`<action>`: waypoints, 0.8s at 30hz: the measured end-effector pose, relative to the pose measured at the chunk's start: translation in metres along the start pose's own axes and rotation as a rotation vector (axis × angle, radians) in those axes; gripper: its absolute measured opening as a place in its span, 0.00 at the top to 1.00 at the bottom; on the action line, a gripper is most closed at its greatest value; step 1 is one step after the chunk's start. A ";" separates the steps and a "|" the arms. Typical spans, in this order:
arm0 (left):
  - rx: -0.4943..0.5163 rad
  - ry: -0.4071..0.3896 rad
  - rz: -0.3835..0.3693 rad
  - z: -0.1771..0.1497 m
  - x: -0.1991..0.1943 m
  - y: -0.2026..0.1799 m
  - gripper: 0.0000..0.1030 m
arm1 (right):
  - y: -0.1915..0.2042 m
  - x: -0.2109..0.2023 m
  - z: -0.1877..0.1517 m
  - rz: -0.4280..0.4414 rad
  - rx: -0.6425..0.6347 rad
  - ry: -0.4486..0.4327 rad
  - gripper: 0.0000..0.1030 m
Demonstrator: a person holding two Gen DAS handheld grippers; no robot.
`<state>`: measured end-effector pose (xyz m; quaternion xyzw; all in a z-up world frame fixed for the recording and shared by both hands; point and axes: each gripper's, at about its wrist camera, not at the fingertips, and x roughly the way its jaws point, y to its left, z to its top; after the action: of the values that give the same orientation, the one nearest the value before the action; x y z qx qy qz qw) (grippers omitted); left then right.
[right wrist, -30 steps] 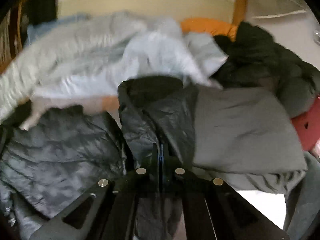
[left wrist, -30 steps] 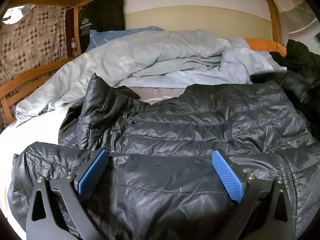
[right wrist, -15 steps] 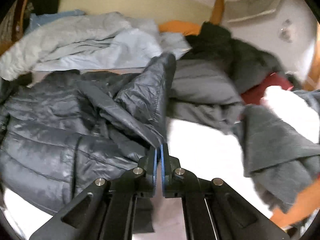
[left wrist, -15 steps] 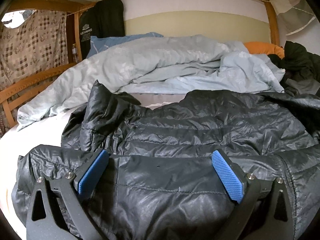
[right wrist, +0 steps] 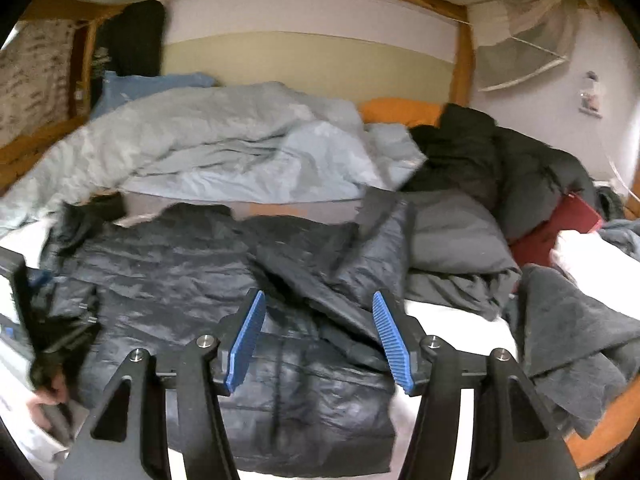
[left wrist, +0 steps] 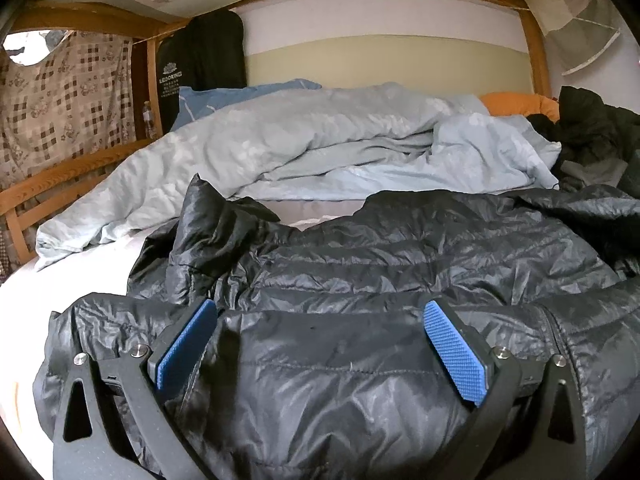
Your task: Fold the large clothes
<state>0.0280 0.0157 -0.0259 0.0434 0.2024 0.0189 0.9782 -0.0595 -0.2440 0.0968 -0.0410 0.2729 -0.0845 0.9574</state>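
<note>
A dark quilted puffer jacket [left wrist: 400, 256] lies spread on the white bed sheet. My left gripper [left wrist: 320, 320] is open, its blue pads resting over the jacket's near hem with fabric between them. In the right wrist view the same jacket [right wrist: 168, 276] lies flat, with its right sleeve [right wrist: 360, 256] folded across the body. My right gripper [right wrist: 318, 312] is open and empty, just above the jacket's lower right part. The left gripper [right wrist: 24, 300] shows at the left edge of that view.
A crumpled pale blue duvet [left wrist: 304, 148] fills the back of the bed. A pile of dark clothes [right wrist: 480, 184], a grey garment [right wrist: 452, 236], a red item [right wrist: 560, 224] and a dark grey towel [right wrist: 572, 340] lie at the right. Wooden bed rails [left wrist: 60, 176] border the left.
My right gripper carried the sleeve over the jacket, then opened and let it go; it now hovers above the jacket. The left gripper stayed open on the hem.
</note>
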 end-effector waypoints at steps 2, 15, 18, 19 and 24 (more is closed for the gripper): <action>-0.008 -0.011 0.002 0.000 -0.002 0.001 0.00 | 0.003 -0.006 0.006 0.003 -0.024 -0.018 0.43; 0.001 -0.009 -0.007 0.001 -0.002 -0.001 0.00 | -0.011 -0.006 -0.031 -0.080 0.019 -0.138 0.28; 0.016 -0.001 -0.007 0.001 0.000 -0.005 0.00 | -0.019 0.007 -0.027 -0.087 0.047 -0.156 0.28; 0.020 0.003 -0.032 0.001 0.001 -0.005 0.00 | -0.022 0.011 -0.025 -0.090 0.067 -0.160 0.28; 0.097 0.043 -0.199 0.015 0.004 -0.005 0.00 | -0.025 0.000 -0.042 -0.140 0.086 -0.267 0.26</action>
<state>0.0380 0.0095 -0.0149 0.0700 0.2275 -0.0873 0.9673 -0.0851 -0.2699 0.0644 -0.0296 0.1359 -0.1566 0.9778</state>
